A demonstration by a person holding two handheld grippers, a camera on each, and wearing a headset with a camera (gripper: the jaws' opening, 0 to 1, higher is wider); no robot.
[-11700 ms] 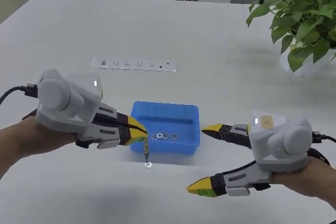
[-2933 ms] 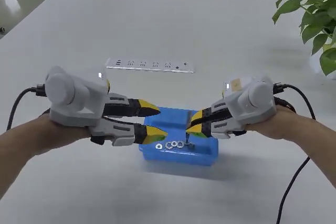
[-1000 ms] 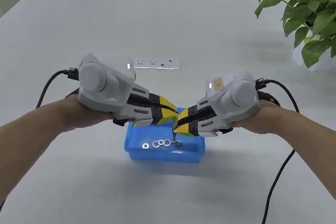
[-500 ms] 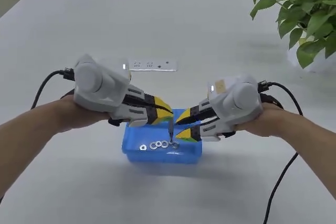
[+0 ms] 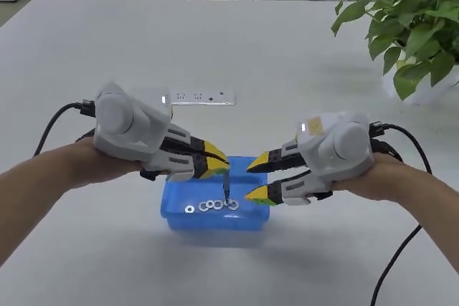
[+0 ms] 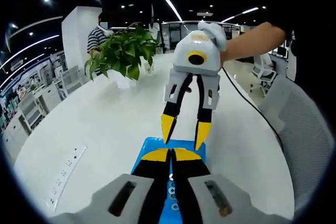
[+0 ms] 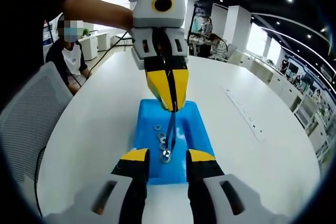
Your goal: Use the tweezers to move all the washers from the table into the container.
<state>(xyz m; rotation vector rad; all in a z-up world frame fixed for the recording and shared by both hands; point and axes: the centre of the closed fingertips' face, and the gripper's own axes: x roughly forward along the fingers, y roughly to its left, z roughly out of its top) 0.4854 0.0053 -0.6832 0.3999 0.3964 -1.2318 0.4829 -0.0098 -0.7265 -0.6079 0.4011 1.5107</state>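
Observation:
A blue container (image 5: 179,220) sits on the white table between my two grippers, with several washers (image 5: 210,206) in a row on its floor. My left gripper (image 5: 219,165) is shut on the tweezers (image 5: 226,190), which hang down into the container with their tips among the washers. My right gripper (image 5: 257,178) stands open just right of the tweezers, not touching them. In the right gripper view the left gripper (image 7: 169,95) holds the tweezers (image 7: 171,127) over the washers (image 7: 160,137) in the container (image 7: 152,174); my own right gripper (image 7: 168,156) frames them, jaws apart.
A white power strip (image 5: 197,97) lies behind the container. A potted plant (image 5: 405,26) stands at the far right. Cables trail from both grippers. A mesh chair (image 7: 29,124) stands off the table edge.
The tweezers have passed to the left gripper. The right gripper has opened and drawn back to the right. The tweezers' tips have dropped lower into the container.

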